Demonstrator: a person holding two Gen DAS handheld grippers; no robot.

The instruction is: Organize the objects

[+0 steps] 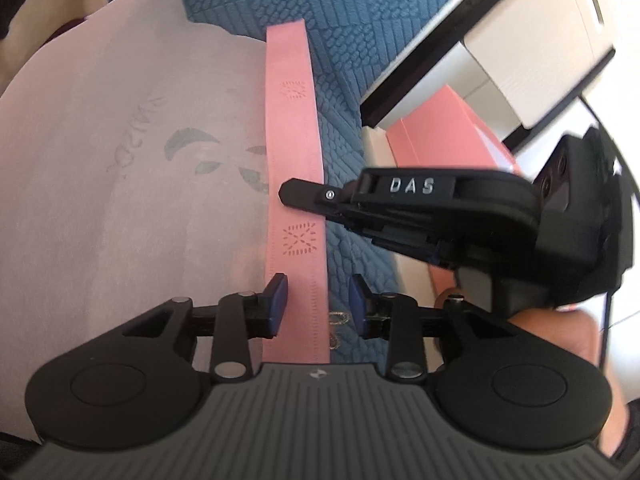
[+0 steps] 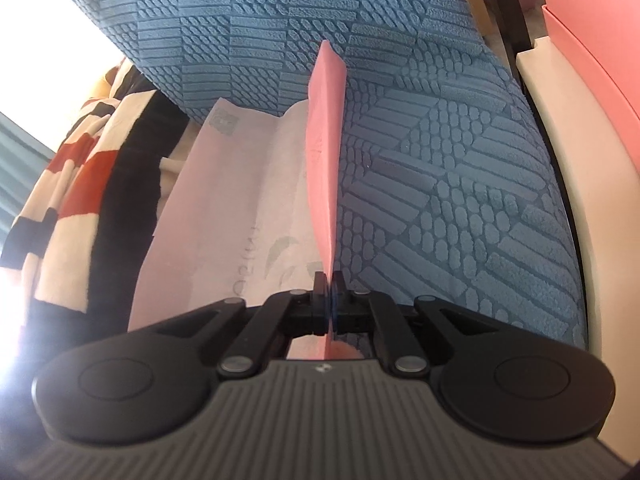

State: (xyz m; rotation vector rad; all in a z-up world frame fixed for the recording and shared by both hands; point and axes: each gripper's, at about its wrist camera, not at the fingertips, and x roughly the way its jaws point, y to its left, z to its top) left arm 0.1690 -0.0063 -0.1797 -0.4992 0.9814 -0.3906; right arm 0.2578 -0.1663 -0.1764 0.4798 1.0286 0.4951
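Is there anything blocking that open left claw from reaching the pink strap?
Nothing visible does. The left gripper is open, its blue pads on either side of the flat pink fabric strap, with no object between. The right gripper already pinches the same strap further along, coming in from the side.
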